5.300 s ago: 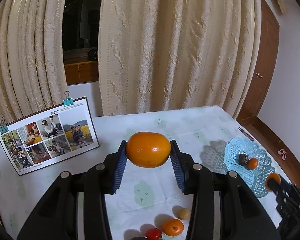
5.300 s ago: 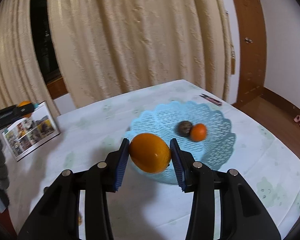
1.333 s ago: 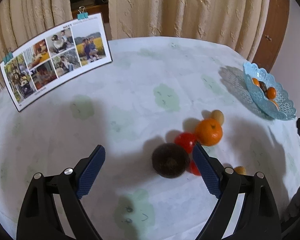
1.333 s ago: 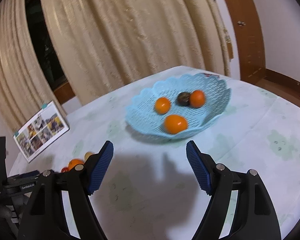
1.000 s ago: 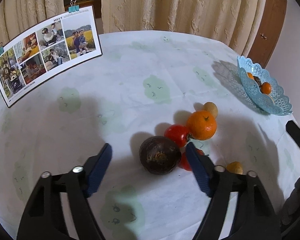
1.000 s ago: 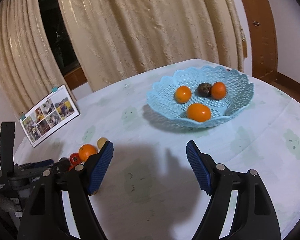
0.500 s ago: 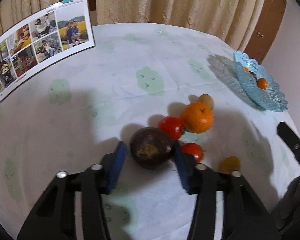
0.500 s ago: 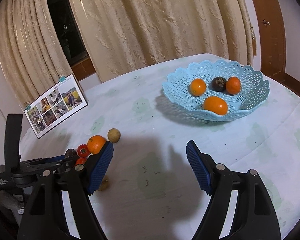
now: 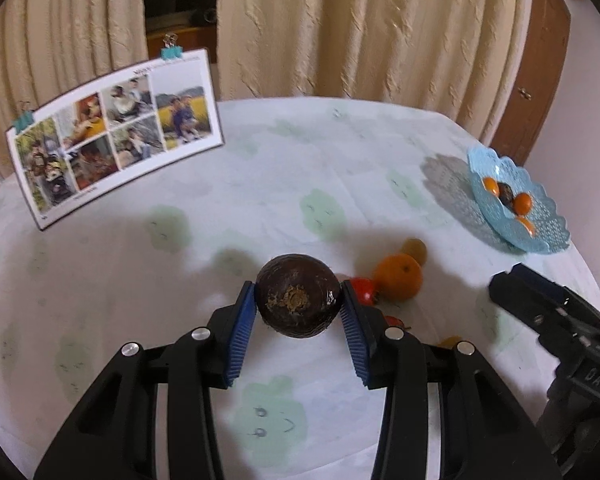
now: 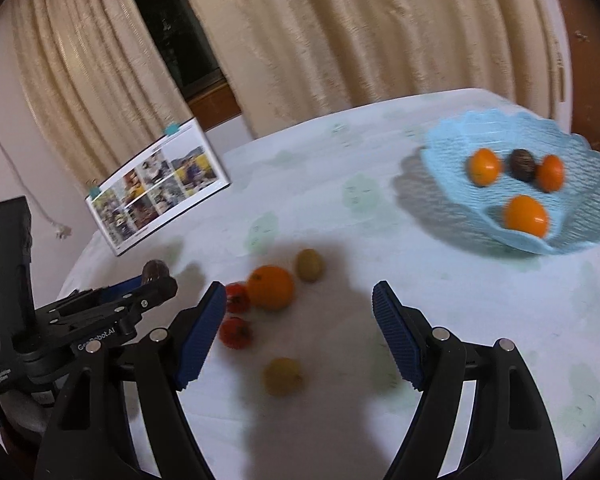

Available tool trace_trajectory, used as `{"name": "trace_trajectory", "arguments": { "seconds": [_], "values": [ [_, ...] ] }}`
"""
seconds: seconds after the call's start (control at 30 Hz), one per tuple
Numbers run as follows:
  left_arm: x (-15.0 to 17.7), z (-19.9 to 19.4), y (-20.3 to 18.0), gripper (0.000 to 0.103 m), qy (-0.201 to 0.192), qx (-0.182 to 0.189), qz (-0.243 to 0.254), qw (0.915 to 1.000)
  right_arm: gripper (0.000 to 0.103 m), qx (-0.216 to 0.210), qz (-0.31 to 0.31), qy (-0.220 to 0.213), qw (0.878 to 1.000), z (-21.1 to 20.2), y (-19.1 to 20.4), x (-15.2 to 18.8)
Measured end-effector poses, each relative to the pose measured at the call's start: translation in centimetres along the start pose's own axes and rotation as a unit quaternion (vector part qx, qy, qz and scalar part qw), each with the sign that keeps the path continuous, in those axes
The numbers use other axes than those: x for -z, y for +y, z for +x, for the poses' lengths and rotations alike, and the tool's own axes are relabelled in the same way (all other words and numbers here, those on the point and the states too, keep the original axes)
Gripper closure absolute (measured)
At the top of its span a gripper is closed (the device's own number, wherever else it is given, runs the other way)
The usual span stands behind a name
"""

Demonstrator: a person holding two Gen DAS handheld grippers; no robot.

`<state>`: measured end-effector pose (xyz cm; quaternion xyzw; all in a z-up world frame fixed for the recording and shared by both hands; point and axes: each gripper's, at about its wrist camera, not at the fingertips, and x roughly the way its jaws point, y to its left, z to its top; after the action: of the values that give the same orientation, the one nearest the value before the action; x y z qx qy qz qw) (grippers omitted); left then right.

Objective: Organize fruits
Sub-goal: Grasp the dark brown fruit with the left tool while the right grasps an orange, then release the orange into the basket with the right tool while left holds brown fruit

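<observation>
My left gripper (image 9: 299,312) is shut on a dark brown round fruit (image 9: 298,300) and holds it above the table; it also shows in the right wrist view (image 10: 155,270). My right gripper (image 10: 298,336) is open and empty above the loose fruits: an orange (image 10: 270,287), two red tomatoes (image 10: 236,332), a yellowish fruit (image 10: 310,265) and a small yellow fruit (image 10: 283,376). The blue lattice basket (image 10: 572,236) at the right holds three orange fruits and a dark one (image 10: 522,165).
A clipped photo card (image 9: 112,132) stands at the back left of the round table with its pale green-patterned cloth (image 9: 260,168). Curtains (image 9: 340,28) hang behind the table. A wooden door (image 9: 540,60) is at the back right.
My left gripper closed on the dark brown fruit and lifted it off the table. My right gripper moved left from the basket toward the loose fruits, still open.
</observation>
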<state>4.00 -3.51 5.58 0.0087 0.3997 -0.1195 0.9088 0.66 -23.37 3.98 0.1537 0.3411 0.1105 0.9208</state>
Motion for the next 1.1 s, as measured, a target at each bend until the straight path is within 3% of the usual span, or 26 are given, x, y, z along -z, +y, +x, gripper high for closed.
{"name": "trace_trajectory", "arguments": {
  "seconds": [0.2,0.37,0.5,0.77,1.1],
  "values": [
    [-0.2,-0.6,0.9,0.060,-0.008,-0.008,-0.011,0.9999,0.028,-0.022,-0.015,0.035,0.999,2.8,1.8,-0.3],
    [-0.3,-0.8,1.3,0.060,-0.010,-0.009,-0.017,0.9998,0.044,-0.032,-0.015,0.070,0.997,5.4,2.2,-0.6],
    [-0.3,-0.9,1.4,0.060,-0.011,-0.010,-0.020,0.9997,0.048,-0.027,-0.008,0.087,0.996,7.1,2.1,-0.8],
    [-0.3,-0.8,1.5,0.060,-0.008,-0.010,-0.024,0.9996,0.062,-0.011,-0.009,0.093,0.996,8.2,1.8,-0.8],
    [-0.3,-0.7,1.5,0.060,-0.006,-0.008,-0.022,0.9997,0.063,-0.011,-0.010,0.060,0.998,5.5,1.6,-1.1]
  ]
}}
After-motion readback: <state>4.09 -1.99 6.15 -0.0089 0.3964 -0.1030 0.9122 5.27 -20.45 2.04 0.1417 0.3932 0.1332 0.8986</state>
